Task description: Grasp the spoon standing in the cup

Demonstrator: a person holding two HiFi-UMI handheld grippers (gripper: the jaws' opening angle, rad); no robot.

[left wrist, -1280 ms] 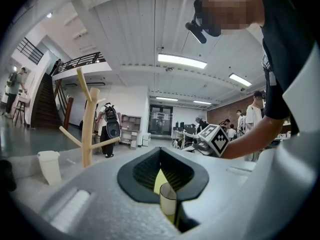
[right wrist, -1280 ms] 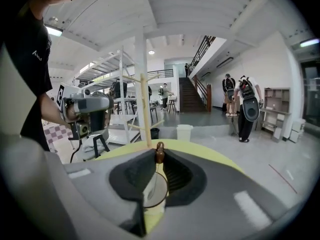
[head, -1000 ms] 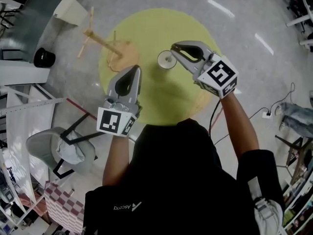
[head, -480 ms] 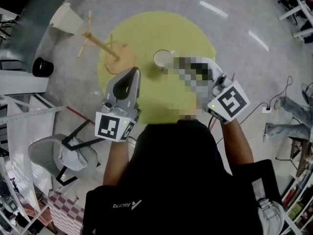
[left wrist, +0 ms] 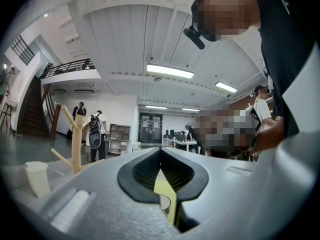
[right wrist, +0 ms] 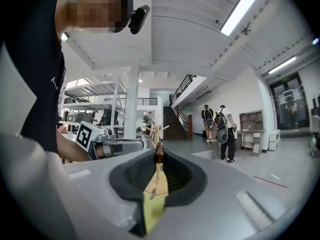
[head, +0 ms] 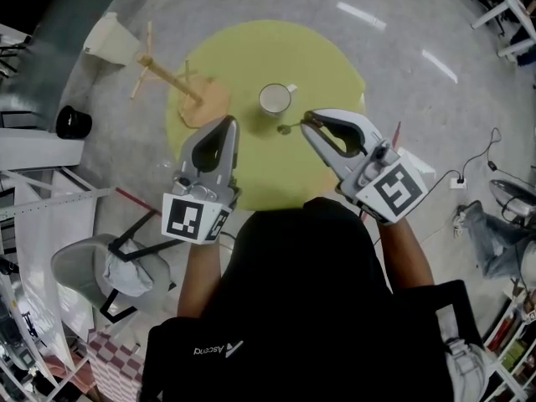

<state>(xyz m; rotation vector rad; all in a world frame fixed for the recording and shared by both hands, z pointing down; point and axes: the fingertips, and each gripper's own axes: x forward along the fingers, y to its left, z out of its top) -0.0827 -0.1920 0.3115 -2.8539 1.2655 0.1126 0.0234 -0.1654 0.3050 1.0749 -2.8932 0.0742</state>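
**One spoon (head: 289, 127) pinched in the right claw (head: 306, 121)**

Looks slim and small: a pale, thin stem ending in a dark brown knob. Pokes up just past the pads in the right gripper view, with the stem running down between them. Hangs above the yellow tabletop (head: 251, 48), outside the white cup (head: 275, 99). Sits just beside that cup on the near side, not touching it. Juts sideways from the claw tip in the head view, pointing across toward the left claw (head: 228, 124).

Closed down narrow on the right, with ribbed black pads pressing the stem from both sides and only a sliver of yellow showing beneath. Brought together at the tips on the left, gripping nothing. Shows a strip of tabletop and part of the cup rim through the slot below those tips. Hovers left of the cup and apart from it, over the near part of the tabletop.

Moulded in smooth grey plastic on both sides, tapering to a point, lined inside with black ridged padding. Capped at the rear by a cube of black-and-white square markers.

Round, flat and matte for the tabletop. Round and white for the cup, with a small handle on its right side. Made of pale wood for the peg stand (head: 172, 75) at the tabletop's left edge: one pole, several slanting pegs, a round base. Underneath, grey polished floor (head: 402, 48) streaked with bright reflections.
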